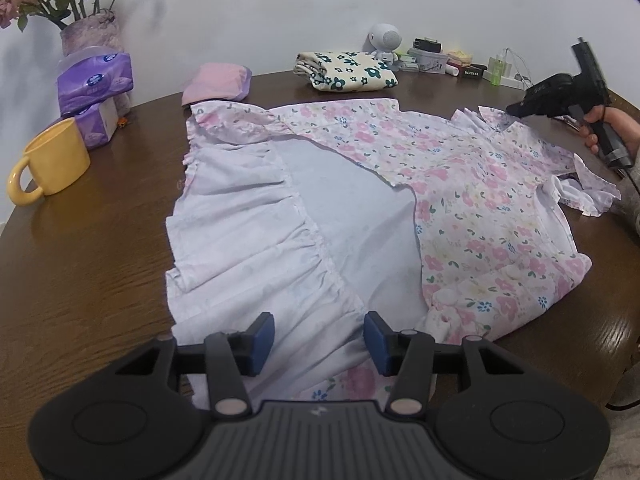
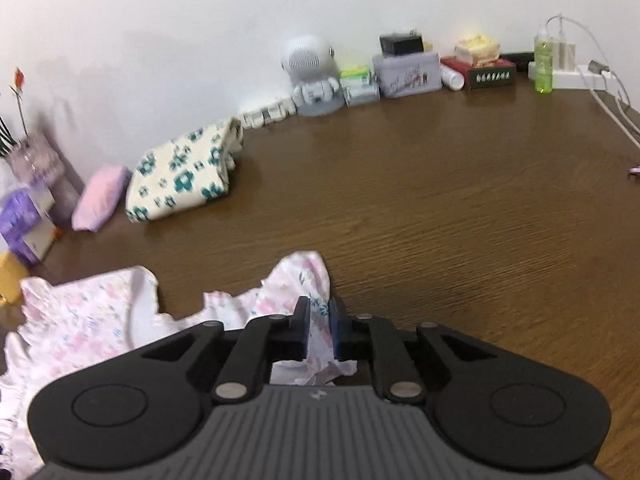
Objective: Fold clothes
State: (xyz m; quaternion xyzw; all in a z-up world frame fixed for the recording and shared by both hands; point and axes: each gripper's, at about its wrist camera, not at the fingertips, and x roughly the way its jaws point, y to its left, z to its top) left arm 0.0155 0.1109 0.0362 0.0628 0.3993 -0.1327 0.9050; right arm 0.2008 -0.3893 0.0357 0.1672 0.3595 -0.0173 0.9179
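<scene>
While the floral dress (image 1: pixel 460 184) is spread flat on the wooden table (image 1: pixel 80 272), its ruffled edge is clamped by the right gripper (image 2: pixel 319 322); the left gripper (image 1: pixel 319 340) is held spread above the hem, grasping nothing.

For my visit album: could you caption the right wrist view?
Right gripper, jaws shut on a frilly corner of the floral dress, above a brown table.

Pink-flowered white dress (image 1: pixel 460 184), pale lining showing, centre frame; yellow mug (image 1: pixel 52 160) at left; purple tissue packs (image 1: pixel 96 80) upper left; brown table (image 1: pixel 80 272).
</scene>
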